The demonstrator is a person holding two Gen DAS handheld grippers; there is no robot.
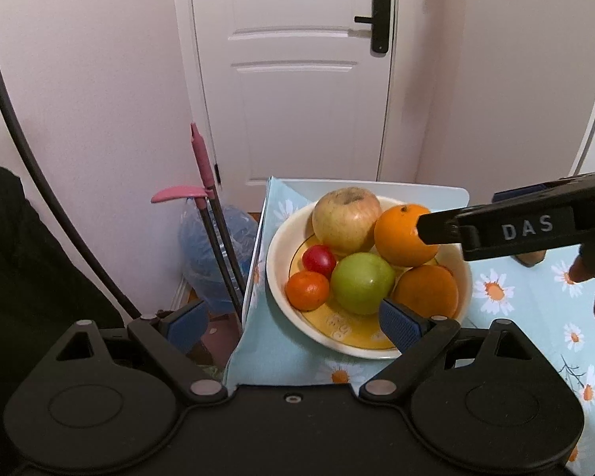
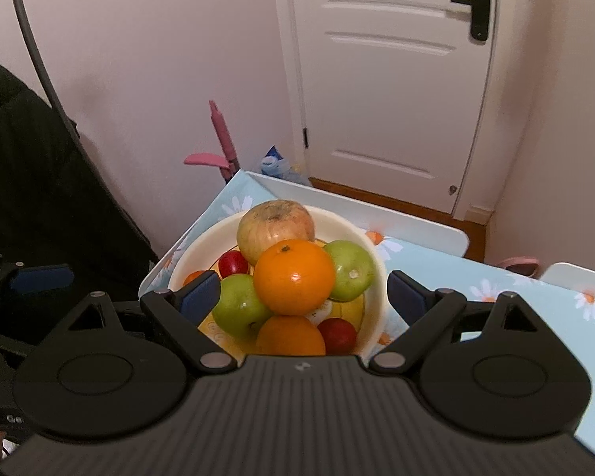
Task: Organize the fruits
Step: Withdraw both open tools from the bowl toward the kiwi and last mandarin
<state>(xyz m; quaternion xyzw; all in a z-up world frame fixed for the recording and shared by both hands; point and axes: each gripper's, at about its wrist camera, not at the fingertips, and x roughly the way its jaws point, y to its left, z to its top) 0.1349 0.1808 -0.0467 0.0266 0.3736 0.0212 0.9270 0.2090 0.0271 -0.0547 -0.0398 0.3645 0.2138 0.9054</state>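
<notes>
right gripper (image 2: 303, 297): jaws spread wide, empty | orange (image 2: 293, 277): round, glossy, dimpled | bowl (image 2: 361, 234): smooth cream ceramic

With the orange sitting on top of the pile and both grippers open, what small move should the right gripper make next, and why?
Probably lift the right gripper straight up and back. Its jaws stand wide on either side of the top orange without pressing it, and the orange rests on the other fruit in the bowl, so a sideways brush could roll it off.

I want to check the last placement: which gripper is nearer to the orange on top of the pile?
Right. The right gripper stands open around the top orange, pads off it. The left gripper is open at the bowl's near rim, lower and farther.
</notes>
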